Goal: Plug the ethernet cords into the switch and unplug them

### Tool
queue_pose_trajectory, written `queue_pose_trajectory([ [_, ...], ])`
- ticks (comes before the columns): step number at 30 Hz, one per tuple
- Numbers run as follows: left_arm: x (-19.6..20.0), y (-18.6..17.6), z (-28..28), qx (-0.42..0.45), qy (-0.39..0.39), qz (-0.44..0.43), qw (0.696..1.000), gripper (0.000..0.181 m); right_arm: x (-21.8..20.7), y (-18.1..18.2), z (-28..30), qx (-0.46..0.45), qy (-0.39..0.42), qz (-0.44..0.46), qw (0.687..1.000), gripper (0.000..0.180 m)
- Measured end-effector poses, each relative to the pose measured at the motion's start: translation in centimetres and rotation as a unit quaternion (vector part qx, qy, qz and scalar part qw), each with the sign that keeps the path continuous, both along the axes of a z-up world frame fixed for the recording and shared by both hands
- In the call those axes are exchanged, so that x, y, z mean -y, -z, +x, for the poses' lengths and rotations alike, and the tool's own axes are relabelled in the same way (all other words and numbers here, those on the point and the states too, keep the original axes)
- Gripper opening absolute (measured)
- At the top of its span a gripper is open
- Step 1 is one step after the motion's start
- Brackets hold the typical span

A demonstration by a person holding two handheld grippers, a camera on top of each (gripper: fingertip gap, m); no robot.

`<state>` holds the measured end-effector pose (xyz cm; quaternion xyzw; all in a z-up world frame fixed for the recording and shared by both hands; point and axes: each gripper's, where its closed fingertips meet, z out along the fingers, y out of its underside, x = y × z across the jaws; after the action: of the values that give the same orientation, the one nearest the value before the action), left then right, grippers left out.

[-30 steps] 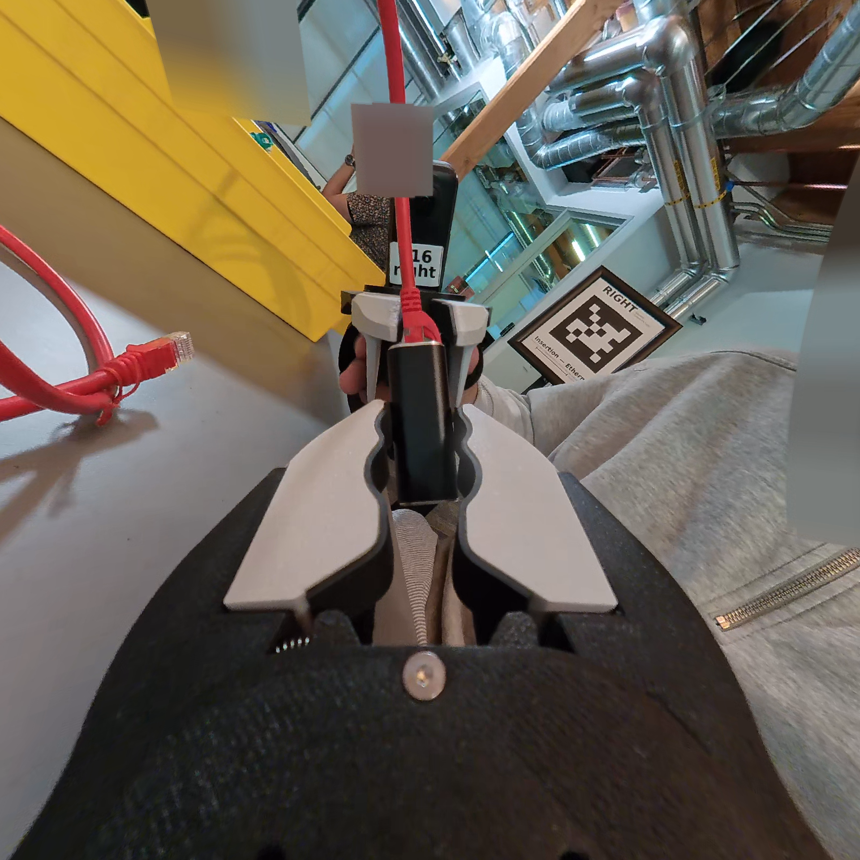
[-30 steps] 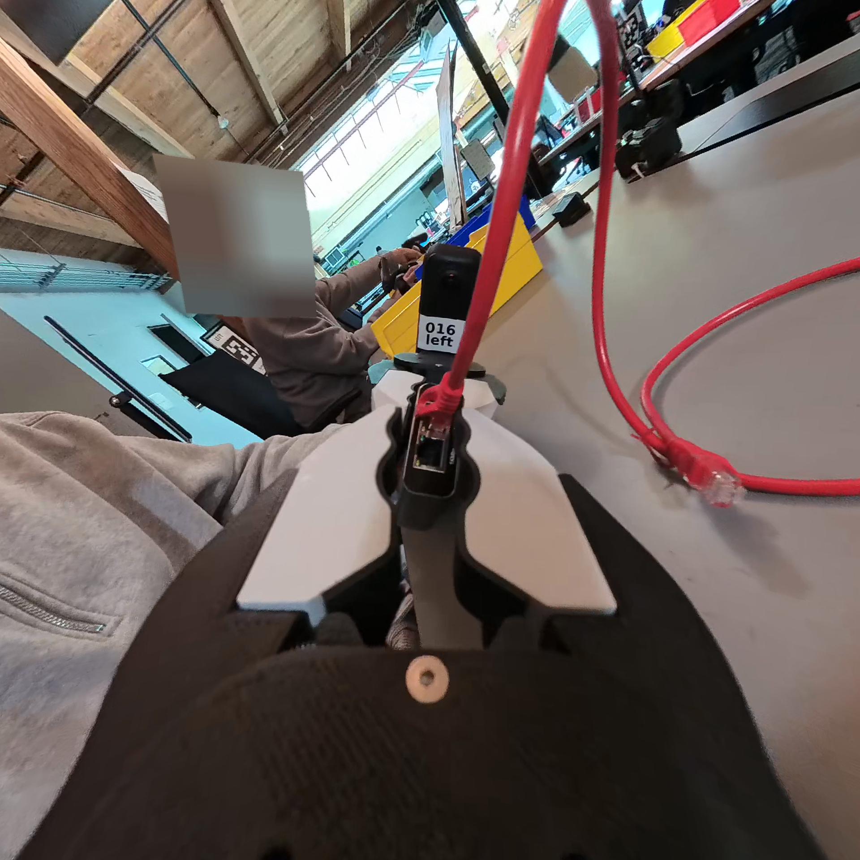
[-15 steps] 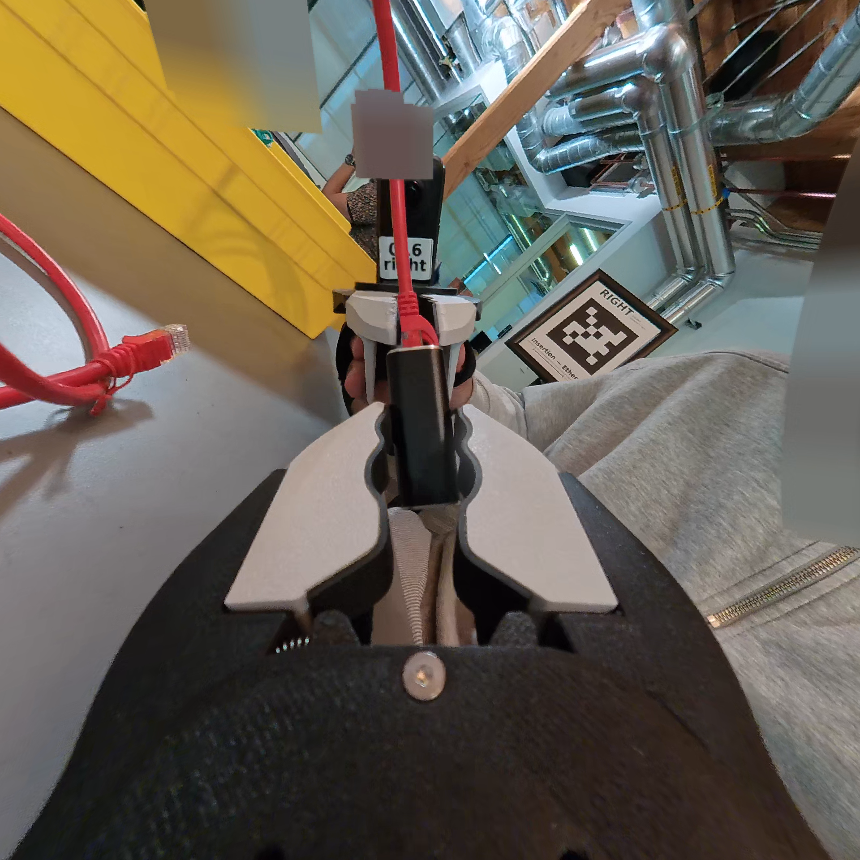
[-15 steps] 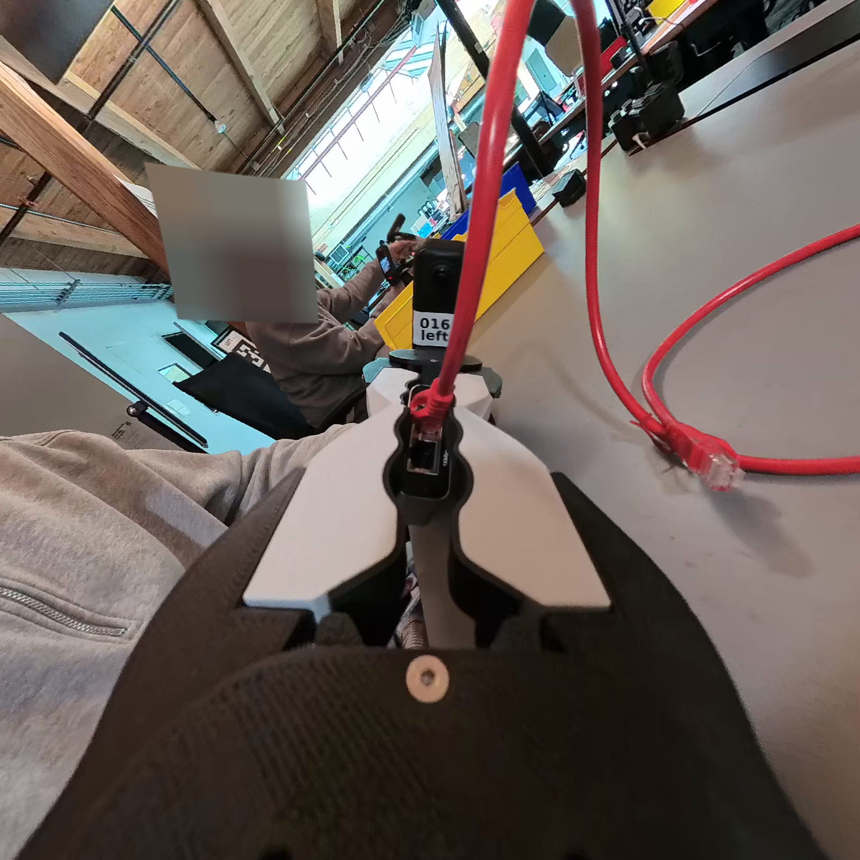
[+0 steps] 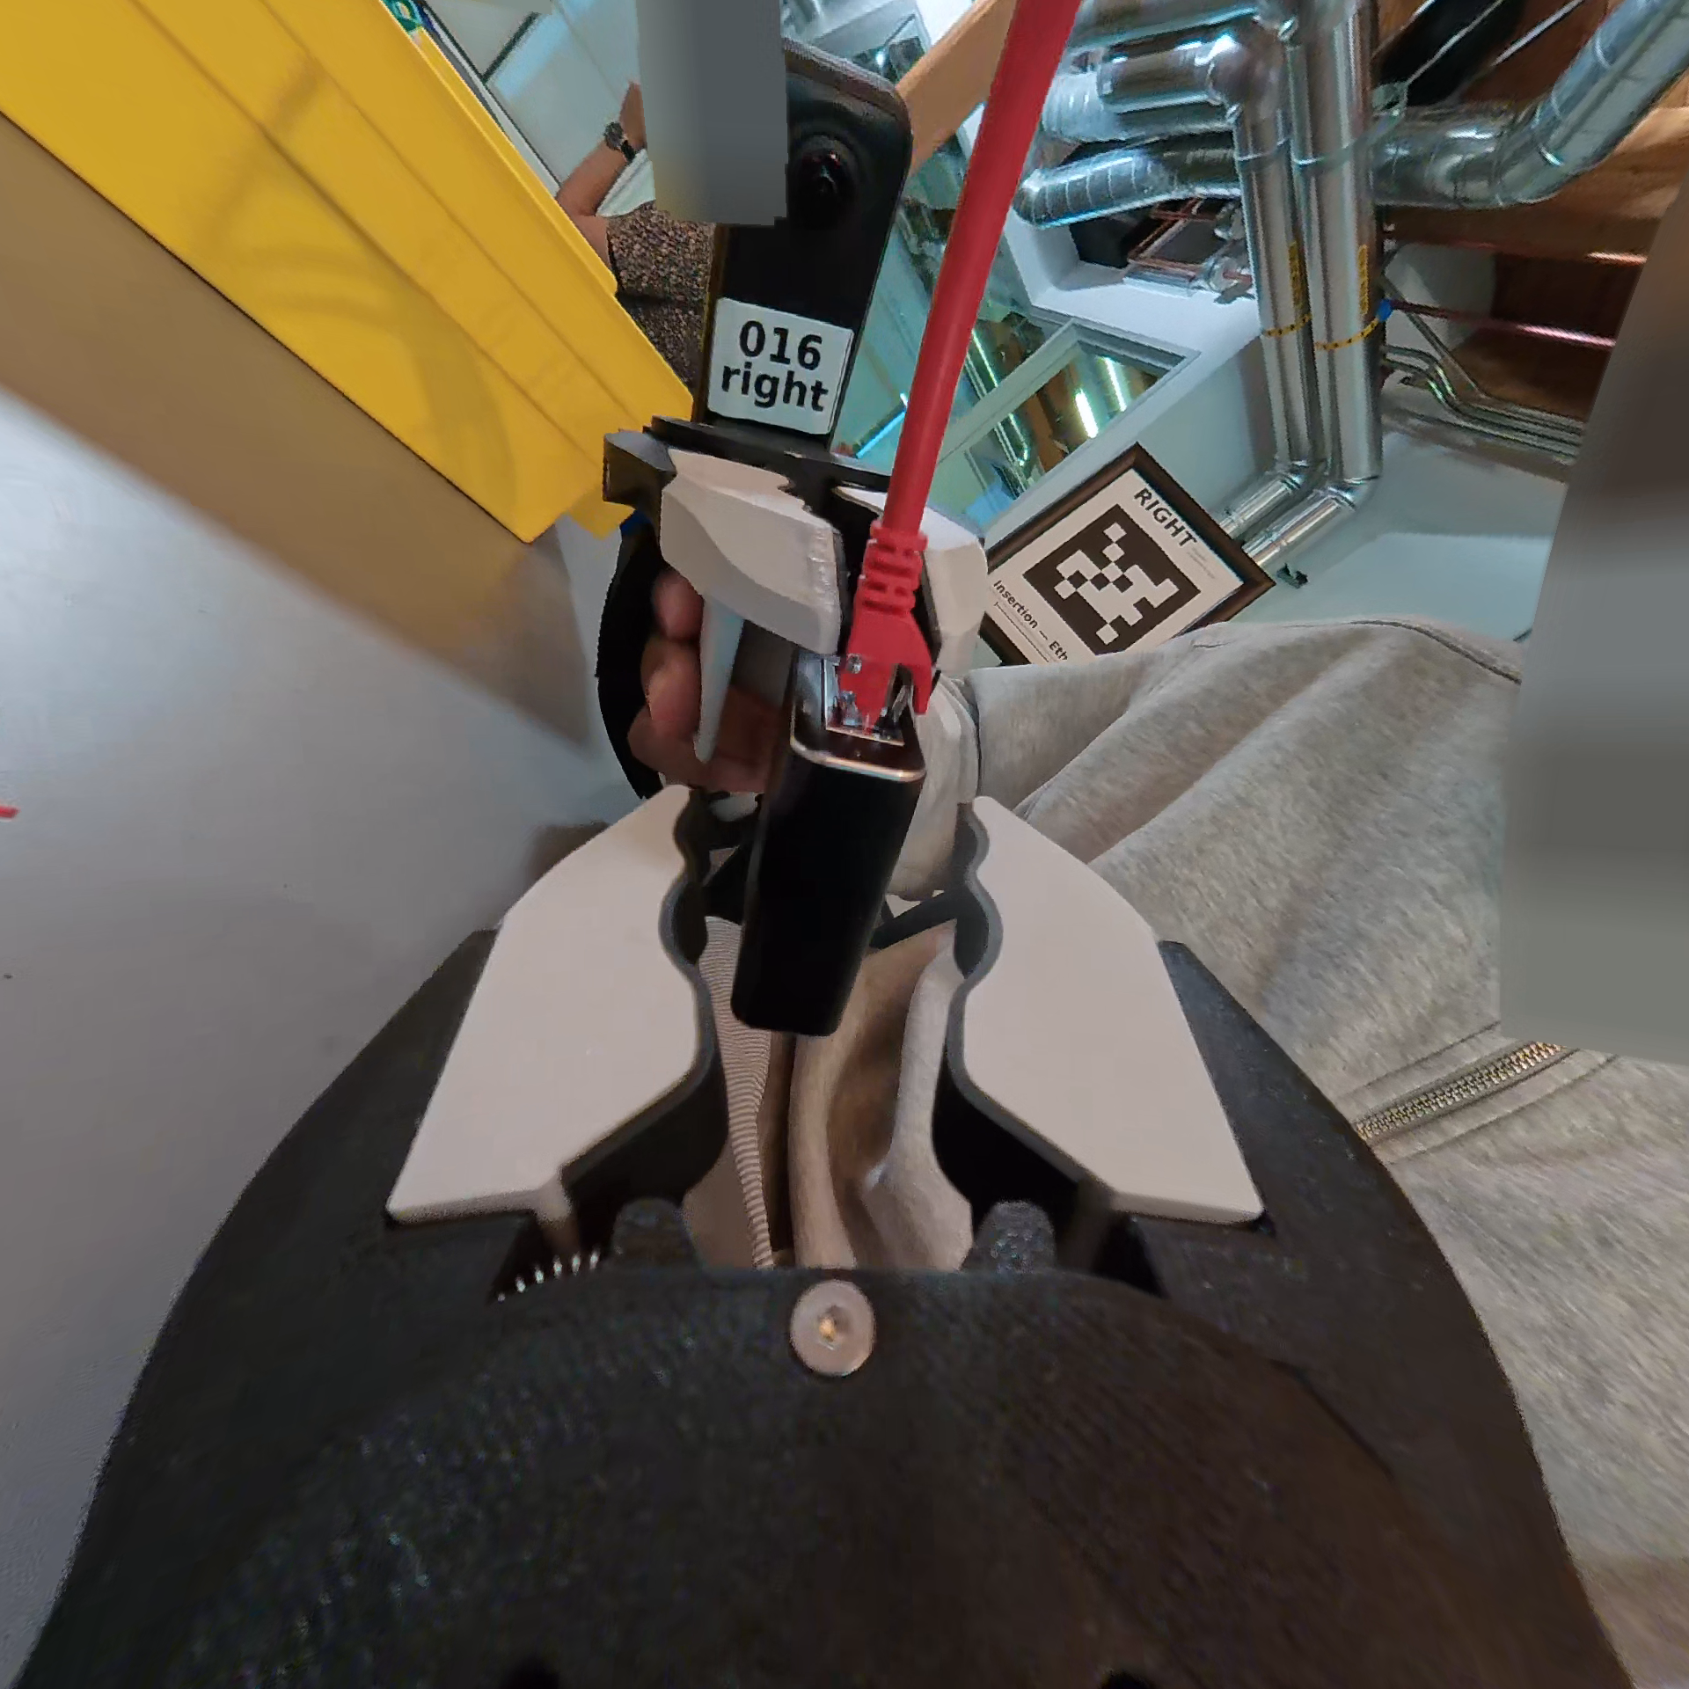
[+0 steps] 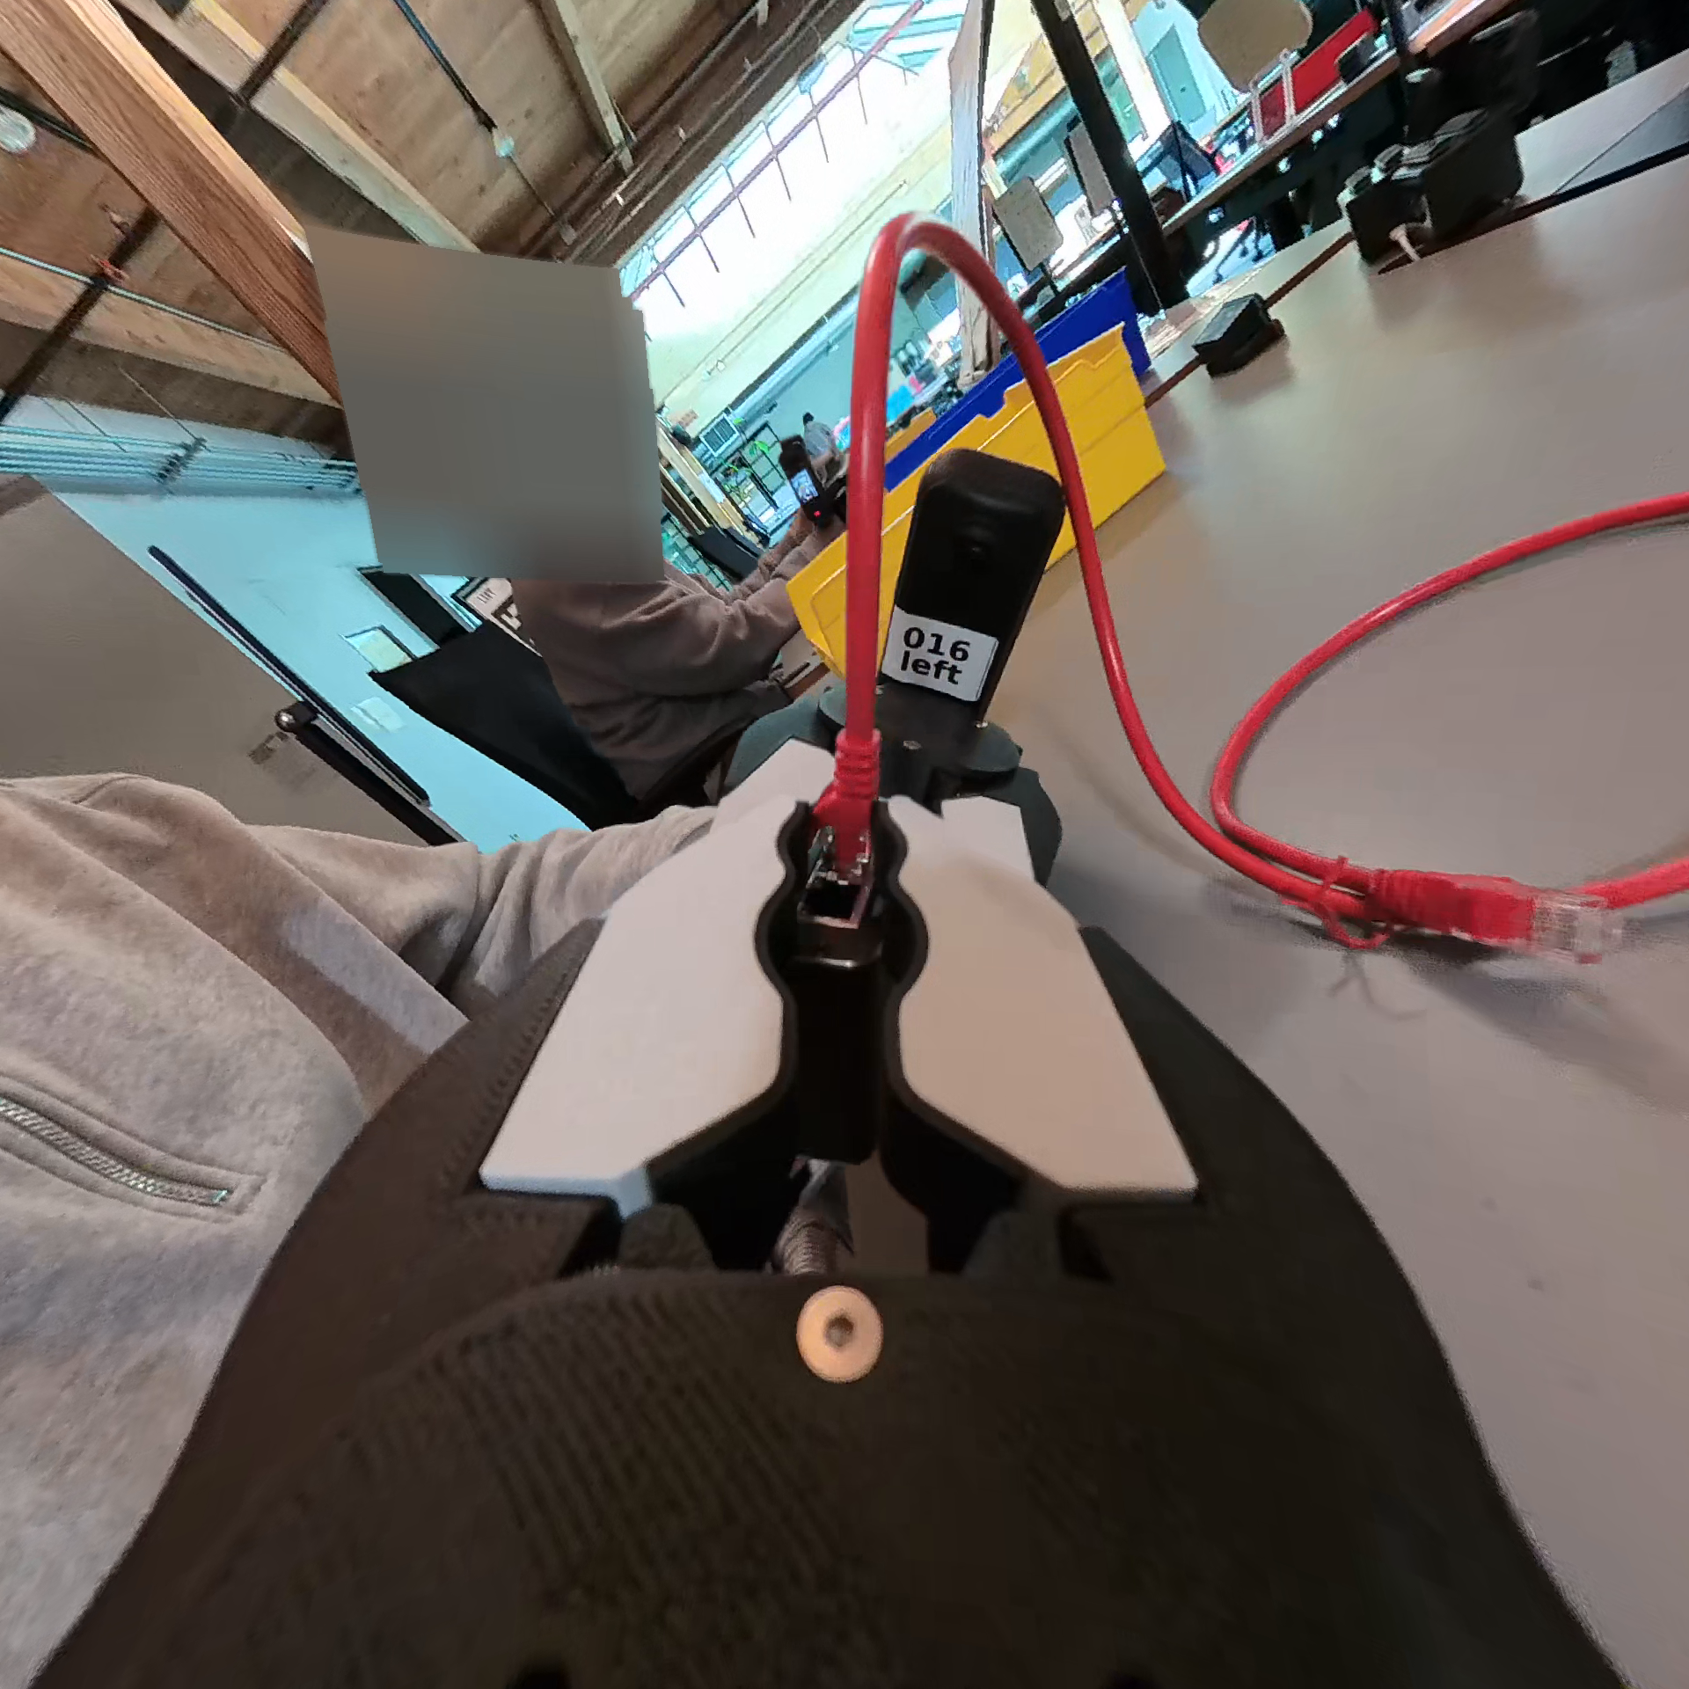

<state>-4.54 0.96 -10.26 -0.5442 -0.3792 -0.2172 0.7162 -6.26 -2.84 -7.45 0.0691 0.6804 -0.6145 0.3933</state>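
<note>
The black switch (image 5: 823, 877) hangs in the air between my two grippers. My right gripper (image 6: 841, 850) is shut on its body (image 6: 836, 1005). A red ethernet plug (image 6: 845, 813) sits in one port at the far end, and the port beside it (image 6: 832, 905) is empty. My left gripper (image 5: 827, 850) is open, with its jaws standing apart on either side of the switch. The plug (image 5: 877, 667) and its red cord (image 5: 960, 274) show in the left wrist view. The cord arches up (image 6: 877, 366) and its other plug (image 6: 1499, 918) lies loose on the grey table (image 6: 1371, 640).
A yellow bin (image 6: 1051, 430) with a blue bin (image 6: 1069, 338) behind it stands on the table, also in the left wrist view (image 5: 320, 228). A framed marker board (image 5: 1115, 567) stands behind. A grey sleeve (image 5: 1280, 823) is close by. A seated person (image 6: 658, 658) and black devices (image 6: 1426, 183) are farther off.
My left gripper has opened and let go of the switch. My right gripper still holds it. Both grippers have moved closer together, and the loose plug has left the left wrist view.
</note>
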Motion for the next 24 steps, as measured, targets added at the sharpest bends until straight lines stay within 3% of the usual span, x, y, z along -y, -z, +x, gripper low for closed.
queue_pose_trajectory([
  [11, -0.8, -0.1, 0.8, 0.003, 0.027, 0.006, 1.0, 0.077, 0.4, -1.1, 0.5, 0.014, -0.001, -0.044, 0.999, 0.013],
  [20, -0.2, -0.9, 1.1, -0.012, 0.032, 0.041, 0.999, 0.047, 0.6, -0.6, 1.2, -0.039, 0.0, -0.045, 0.998, 0.013],
  [24, -0.3, -1.2, 1.7, -0.013, 0.057, 0.057, 0.997, 0.034, 0.5, -0.9, 1.2, -0.017, -0.003, -0.051, 0.999, 0.013],
])
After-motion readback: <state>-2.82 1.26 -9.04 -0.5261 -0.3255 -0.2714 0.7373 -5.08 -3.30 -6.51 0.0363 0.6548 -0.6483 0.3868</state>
